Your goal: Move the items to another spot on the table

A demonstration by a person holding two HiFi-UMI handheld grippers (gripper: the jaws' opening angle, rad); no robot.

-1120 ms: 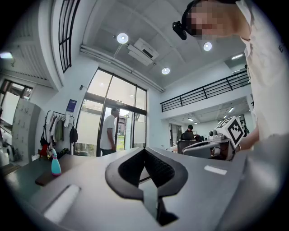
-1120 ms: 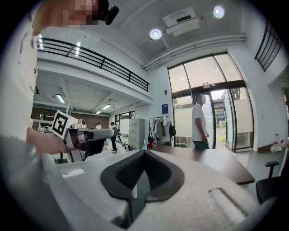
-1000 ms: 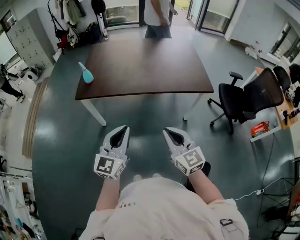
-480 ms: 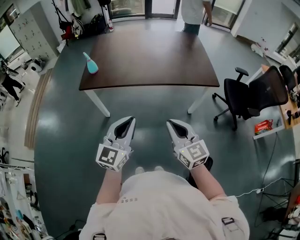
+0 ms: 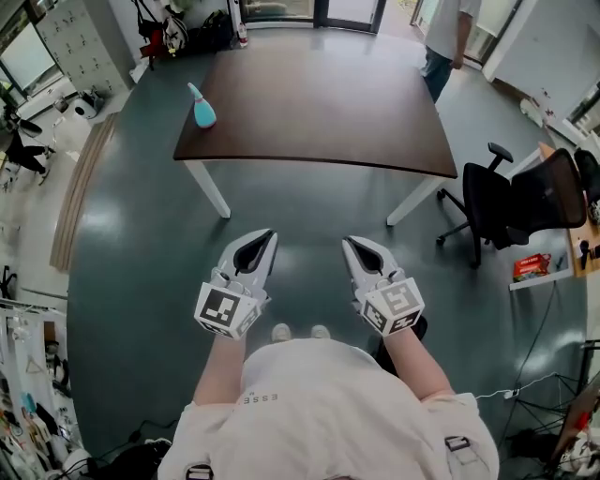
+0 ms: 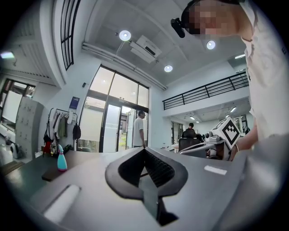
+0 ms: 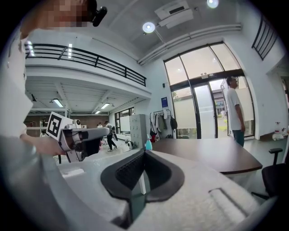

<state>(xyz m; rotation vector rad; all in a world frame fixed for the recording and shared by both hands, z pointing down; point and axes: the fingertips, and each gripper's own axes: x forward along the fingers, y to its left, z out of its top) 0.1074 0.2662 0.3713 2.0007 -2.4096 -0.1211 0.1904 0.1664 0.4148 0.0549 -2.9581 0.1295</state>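
Note:
A turquoise bottle (image 5: 201, 109) stands on the dark brown table (image 5: 319, 103) near its left edge; it also shows as the bottle (image 6: 61, 161) in the left gripper view and the bottle (image 7: 148, 144) in the right gripper view. My left gripper (image 5: 265, 238) and right gripper (image 5: 351, 246) are held side by side over the floor, well short of the table. Both are shut with nothing between their jaws. The left gripper (image 6: 144, 150) and right gripper (image 7: 144, 151) point toward the table.
A black office chair (image 5: 525, 199) stands right of the table. A person (image 5: 448, 39) walks past the table's far right corner. Lockers (image 5: 82, 28) and hanging coats (image 5: 178, 17) line the far left. A desk with a red item (image 5: 536, 266) sits at the right edge.
The view has shifted so the table sits further right and higher. The person behind the table has walked from its far middle to its far right corner. Both grippers stay shut.

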